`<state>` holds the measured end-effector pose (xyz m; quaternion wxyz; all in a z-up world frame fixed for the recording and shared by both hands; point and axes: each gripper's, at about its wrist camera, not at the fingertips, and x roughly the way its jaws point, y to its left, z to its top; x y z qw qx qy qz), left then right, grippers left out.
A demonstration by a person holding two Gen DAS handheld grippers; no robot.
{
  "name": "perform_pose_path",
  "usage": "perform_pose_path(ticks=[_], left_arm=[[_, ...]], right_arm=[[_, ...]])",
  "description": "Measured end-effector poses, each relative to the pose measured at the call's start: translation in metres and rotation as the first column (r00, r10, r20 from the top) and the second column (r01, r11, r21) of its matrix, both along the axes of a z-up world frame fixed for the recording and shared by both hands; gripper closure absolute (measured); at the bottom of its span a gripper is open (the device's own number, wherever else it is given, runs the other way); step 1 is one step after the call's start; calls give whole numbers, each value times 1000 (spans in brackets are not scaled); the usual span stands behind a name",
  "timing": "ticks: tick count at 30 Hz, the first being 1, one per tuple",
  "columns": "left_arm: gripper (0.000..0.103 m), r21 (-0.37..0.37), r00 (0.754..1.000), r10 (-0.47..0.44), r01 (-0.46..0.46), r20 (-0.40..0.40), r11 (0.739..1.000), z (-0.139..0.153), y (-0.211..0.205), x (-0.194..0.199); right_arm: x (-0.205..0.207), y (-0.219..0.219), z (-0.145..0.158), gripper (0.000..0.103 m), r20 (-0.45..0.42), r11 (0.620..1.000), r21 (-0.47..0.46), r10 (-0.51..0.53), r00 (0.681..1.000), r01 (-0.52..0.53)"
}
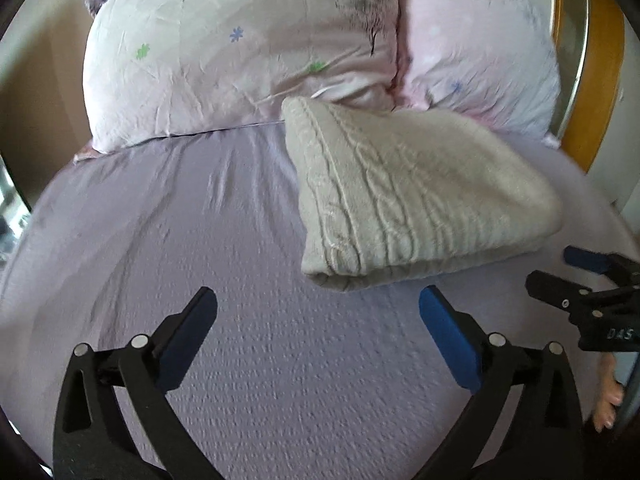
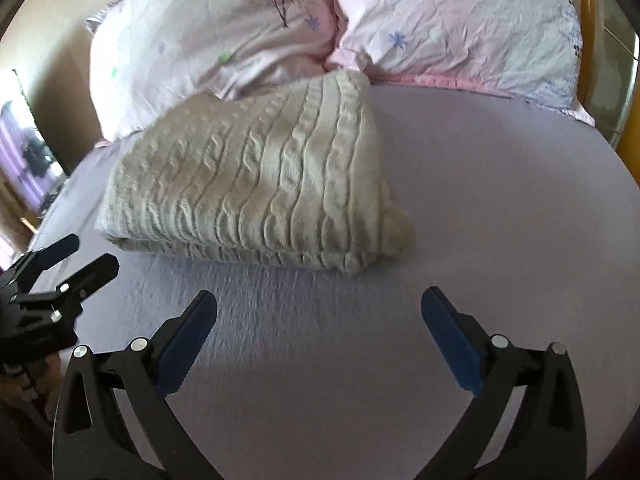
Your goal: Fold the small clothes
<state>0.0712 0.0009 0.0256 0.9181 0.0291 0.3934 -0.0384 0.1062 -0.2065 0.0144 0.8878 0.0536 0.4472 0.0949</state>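
A cream cable-knit sweater (image 1: 416, 196) lies folded into a thick bundle on the lilac bed sheet (image 1: 180, 240); it also shows in the right wrist view (image 2: 256, 184). My left gripper (image 1: 318, 308) is open and empty, just short of the bundle's near left corner. My right gripper (image 2: 318, 308) is open and empty, just short of the bundle's near edge. Each gripper shows in the other's view: the right one (image 1: 568, 268) at the right edge, the left one (image 2: 88, 256) at the left edge, both open.
Two pale floral pillows (image 1: 240, 52) (image 2: 460, 28) stand at the head of the bed behind the sweater. A wooden bed frame (image 1: 600, 92) runs along the right. A dark screen or window (image 2: 24, 148) is at far left. The lilac sheet (image 2: 500, 200) spreads right of the sweater.
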Motion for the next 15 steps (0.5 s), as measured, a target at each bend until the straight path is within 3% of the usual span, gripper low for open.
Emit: perform_pose_path(ticks=[4, 9, 15], left_arm=[[2, 41, 998, 4, -2, -60, 999, -12, -4, 7], [2, 13, 990, 7, -5, -142, 1000, -22, 0, 17], [2, 8, 990, 11, -10, -144, 1000, -22, 2, 18]], right_arm=[[3, 11, -7, 1, -26, 998, -56, -20, 999, 19], [3, 13, -8, 1, -27, 996, -86, -17, 999, 15], [3, 19, -10, 1, -36, 991, -137, -7, 999, 3]])
